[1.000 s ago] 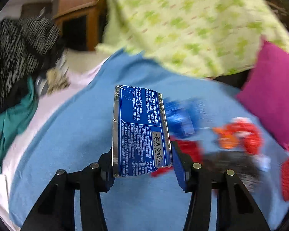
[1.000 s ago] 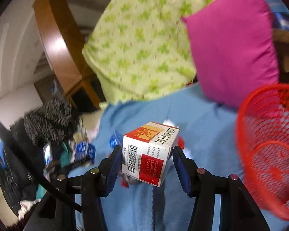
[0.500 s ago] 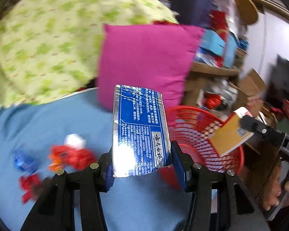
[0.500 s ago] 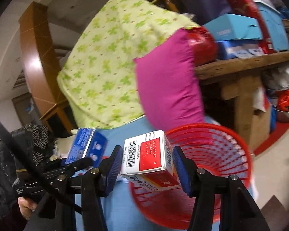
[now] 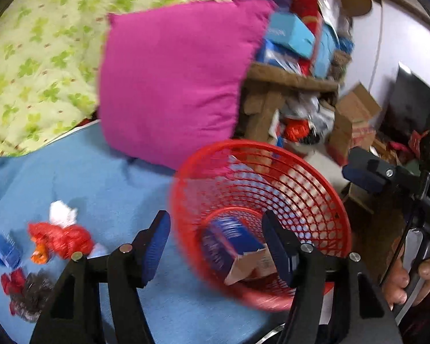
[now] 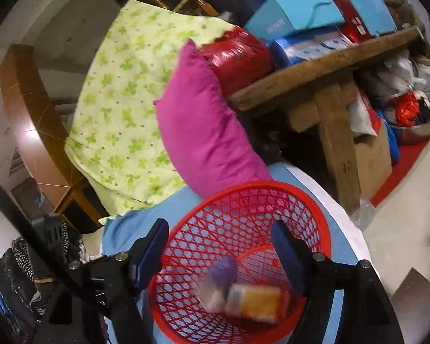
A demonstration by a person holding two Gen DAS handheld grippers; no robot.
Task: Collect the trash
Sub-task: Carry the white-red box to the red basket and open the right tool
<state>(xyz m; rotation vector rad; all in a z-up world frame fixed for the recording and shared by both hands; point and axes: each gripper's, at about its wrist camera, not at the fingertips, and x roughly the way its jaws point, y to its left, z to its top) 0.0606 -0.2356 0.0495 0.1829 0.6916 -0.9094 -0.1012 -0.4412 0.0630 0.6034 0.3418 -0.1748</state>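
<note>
Left tongs (image 5: 215, 243) spread wide, empty; right tongs (image 6: 219, 253) likewise; blue box (image 5: 229, 243) in red basket (image 5: 324, 180) at 12 o'clock.

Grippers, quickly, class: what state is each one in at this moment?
Left gripper: open, holding nothing; the blue box lies in the red basket.
Right gripper: open, holding nothing; the orange box is in the basket.

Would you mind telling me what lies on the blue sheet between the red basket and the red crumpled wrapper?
In the left wrist view, only bare blue sheet separates the red basket from the red crumpled wrapper.
</note>
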